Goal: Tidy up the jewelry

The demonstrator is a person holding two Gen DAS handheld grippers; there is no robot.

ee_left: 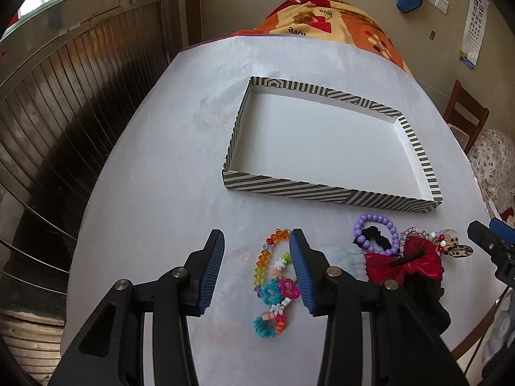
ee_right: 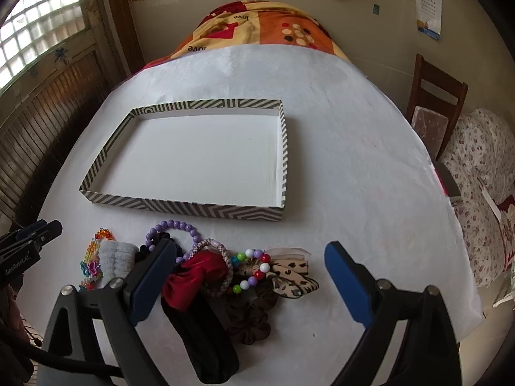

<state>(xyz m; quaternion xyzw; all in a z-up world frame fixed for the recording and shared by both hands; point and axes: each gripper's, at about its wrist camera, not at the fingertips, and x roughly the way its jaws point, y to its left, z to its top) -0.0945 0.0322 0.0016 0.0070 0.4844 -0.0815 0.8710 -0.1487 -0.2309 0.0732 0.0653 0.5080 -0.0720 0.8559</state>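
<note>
An empty striped shallow box (ee_left: 325, 191) (ee_right: 180, 207) sits on the white table. In front of it lies a pile of jewelry and hair pieces: a colourful bead bracelet with charms (ee_left: 273, 284) (ee_right: 91, 265), a purple bead bracelet (ee_left: 375, 225) (ee_right: 175, 226), a red bow (ee_left: 407, 265) (ee_right: 193, 278), a multicolour bead bracelet (ee_right: 252, 271), a leopard bow (ee_right: 294, 275) and dark scrunchies (ee_right: 251, 318). My left gripper (ee_left: 256, 241) is open, its fingers either side of the colourful bracelet's far end, above the table. My right gripper (ee_right: 251, 257) is open over the pile.
A white paper sheet (ee_left: 161, 193) covers the table, over a patterned cloth (ee_right: 257, 22) at the far end. A wooden chair (ee_right: 434, 103) and a floral cushion (ee_right: 482, 193) stand to the right. A wooden panelled wall (ee_left: 64, 112) runs on the left.
</note>
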